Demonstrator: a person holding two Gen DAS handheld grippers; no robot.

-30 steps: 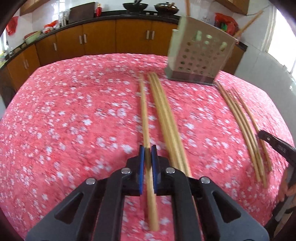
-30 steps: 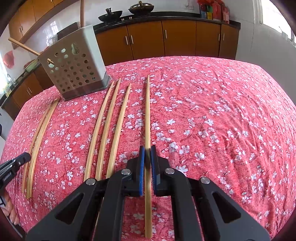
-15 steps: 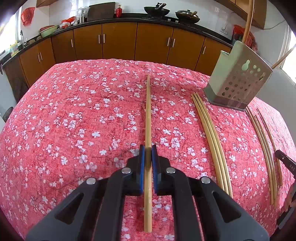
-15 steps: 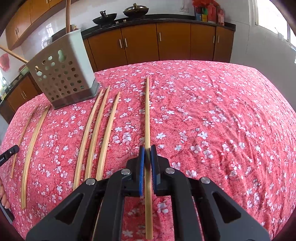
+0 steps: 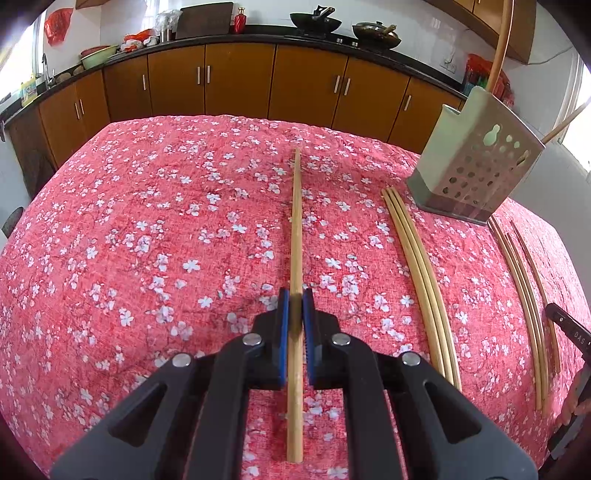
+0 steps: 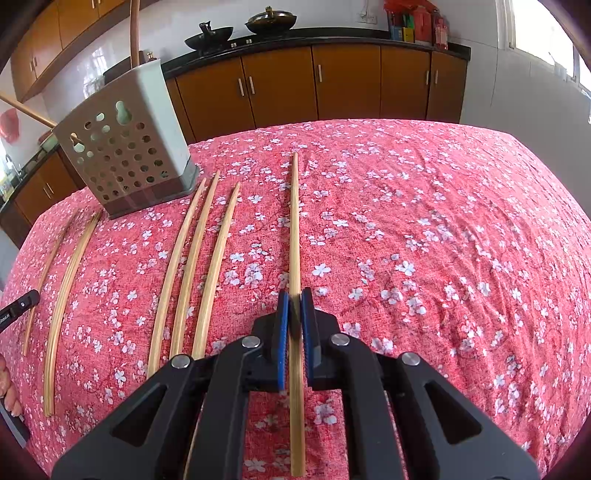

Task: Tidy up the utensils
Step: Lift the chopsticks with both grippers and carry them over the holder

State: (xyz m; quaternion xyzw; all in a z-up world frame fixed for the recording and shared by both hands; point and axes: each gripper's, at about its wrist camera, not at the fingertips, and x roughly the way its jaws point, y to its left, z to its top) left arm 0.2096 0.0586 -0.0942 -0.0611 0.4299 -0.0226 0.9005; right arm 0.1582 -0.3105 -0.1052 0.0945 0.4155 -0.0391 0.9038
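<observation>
**me:** Kitchen backdrop, brown cabinets [image 5: 236, 85] along the far wall, two woks [image 5: 316, 23] on the counter. Everything sits on a table with a red flowered cloth [image 5: 147, 240]. Landmark is the perforated grey utensil holder [image 5: 476, 170], standing at the far side of the cloth with a couple of sticks already poking out of its top.

**other:** what are your tongs doing?

**me:** Both clamped. My left gripper [image 5: 295, 306] is closed on one bamboo chopstick [image 5: 296, 229], well to the left of the holder, pointing away from me. My right gripper [image 6: 294, 306] is pinching another chopstick [image 6: 294, 229], off to the holder's right.

**other:** and the rest?

**me:** Loose ones lie flat on the cloth: three tight together [image 5: 417, 266] starting just in front of the holder's left corner, three more [image 6: 199, 258] spread slightly by its right corner.
</observation>
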